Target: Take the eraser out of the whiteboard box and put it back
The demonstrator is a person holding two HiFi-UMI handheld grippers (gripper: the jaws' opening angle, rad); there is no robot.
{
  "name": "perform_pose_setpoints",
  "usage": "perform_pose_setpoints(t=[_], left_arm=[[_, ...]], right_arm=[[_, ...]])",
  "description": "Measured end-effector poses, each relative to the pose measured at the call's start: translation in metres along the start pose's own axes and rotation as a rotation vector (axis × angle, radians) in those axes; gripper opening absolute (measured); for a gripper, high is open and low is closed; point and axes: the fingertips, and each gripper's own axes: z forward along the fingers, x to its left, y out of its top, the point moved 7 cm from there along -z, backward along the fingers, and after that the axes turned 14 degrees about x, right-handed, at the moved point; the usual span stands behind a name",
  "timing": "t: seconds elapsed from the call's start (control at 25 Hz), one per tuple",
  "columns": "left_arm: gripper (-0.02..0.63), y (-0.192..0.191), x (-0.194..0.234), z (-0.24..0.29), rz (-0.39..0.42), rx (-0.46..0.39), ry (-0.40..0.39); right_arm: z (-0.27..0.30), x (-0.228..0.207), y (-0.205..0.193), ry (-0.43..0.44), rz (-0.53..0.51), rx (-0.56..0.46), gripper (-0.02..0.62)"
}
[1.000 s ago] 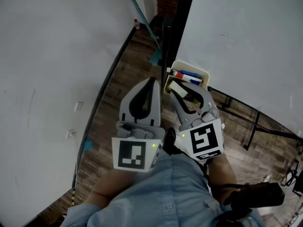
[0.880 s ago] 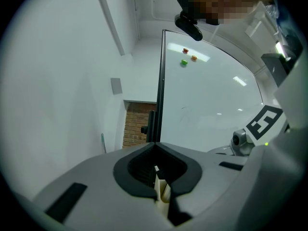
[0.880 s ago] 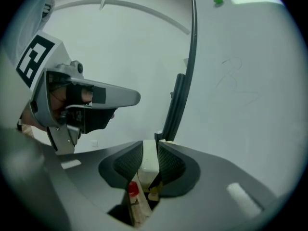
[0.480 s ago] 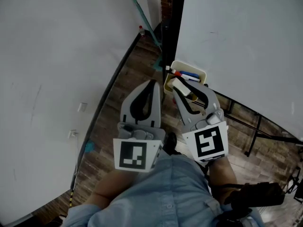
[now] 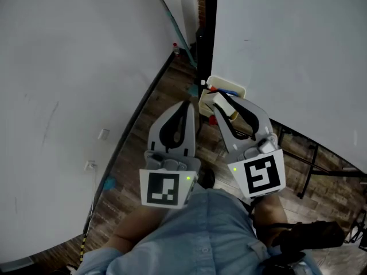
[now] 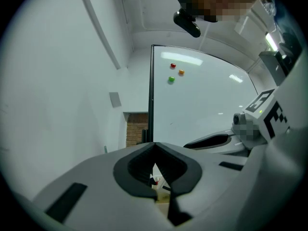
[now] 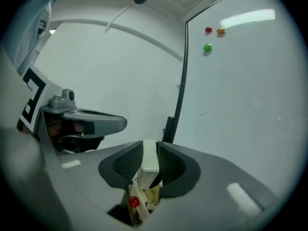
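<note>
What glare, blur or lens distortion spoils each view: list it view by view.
Head view: dim, flat light, sharp, no glare. Left gripper view: fisheye bend, black corners, lamp streaks on the white glossy whiteboard. Right gripper view: same bend, a glare streak on that board, the cream block eraser slightly soft.

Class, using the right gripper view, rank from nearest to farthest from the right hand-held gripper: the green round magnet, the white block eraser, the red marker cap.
1. White block eraser: clamped between the jaws.
2. Red marker cap: just below the jaws.
3. Green round magnet: high on the whiteboard.
</note>
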Motion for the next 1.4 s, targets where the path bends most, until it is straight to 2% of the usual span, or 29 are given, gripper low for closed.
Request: perform_pose_setpoints(t=[0.44, 0.72, 0.88, 1.04, 1.4], left_arm=[[0.006, 0.011, -0.015, -0.024, 0.011, -0.059, 0.019], [0.005, 0.008, -0.022, -0.031, 0.008, -0.063, 0.030], [0.005, 0.008, -0.026, -0.034, 0.037, -0.066, 0.046], [0.005, 0.008, -0.029, -0.034, 0.028, -0.069, 0.023], [0.006, 0.009, -0.035, -0.037, 0.033, -0.075, 0.036]], right_arm=[[-0.040, 0.002, 0.020, -0.035, -0.030, -0.093, 0.097], [-0.053, 0.001, 0.019, -0.049, -0.038, -0.107, 0.097], [-0.057, 0.001, 0.018, -0.049, -0.040, -0.110, 0.097], [-0.060, 0.001, 0.017, -0.052, -0.038, -0.113, 0.097], [-0.066, -0.002, 0.015, -0.062, -0.037, -0.116, 0.097]])
